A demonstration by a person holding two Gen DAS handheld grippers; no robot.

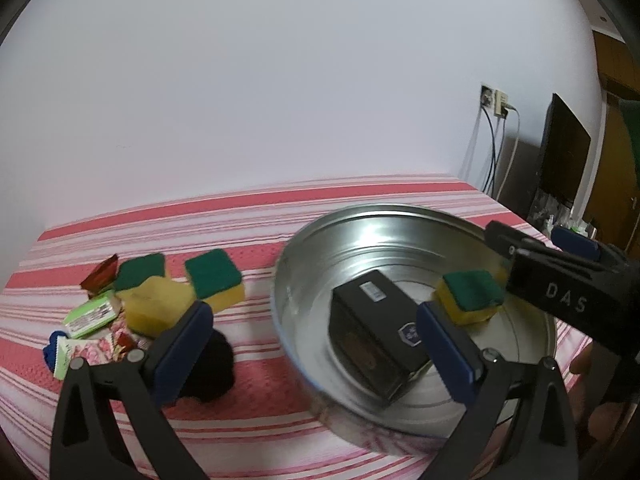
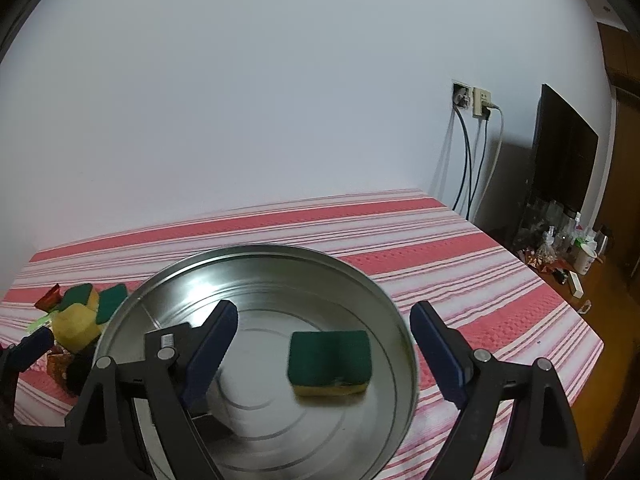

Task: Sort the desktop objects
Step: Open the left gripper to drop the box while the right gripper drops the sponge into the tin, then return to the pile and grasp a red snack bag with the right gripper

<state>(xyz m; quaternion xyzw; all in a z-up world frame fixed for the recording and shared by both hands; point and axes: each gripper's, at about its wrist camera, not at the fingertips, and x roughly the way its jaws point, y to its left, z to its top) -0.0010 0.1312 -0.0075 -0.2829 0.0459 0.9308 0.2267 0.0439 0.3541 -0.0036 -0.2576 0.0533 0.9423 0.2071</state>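
Note:
A round metal basin stands on the striped cloth; it also shows in the right wrist view. In it lie a black box and a green-and-yellow sponge, which also shows in the right wrist view. My left gripper is open and empty over the basin's left rim. My right gripper is open and empty above the sponge, apart from it; it also shows in the left wrist view. More sponges lie left of the basin.
Left of the basin lie snack packets, a red wrapper and a black lump. The pile also shows in the right wrist view. A dark screen, wall sockets with cables and a cluttered shelf stand beyond the table's right edge.

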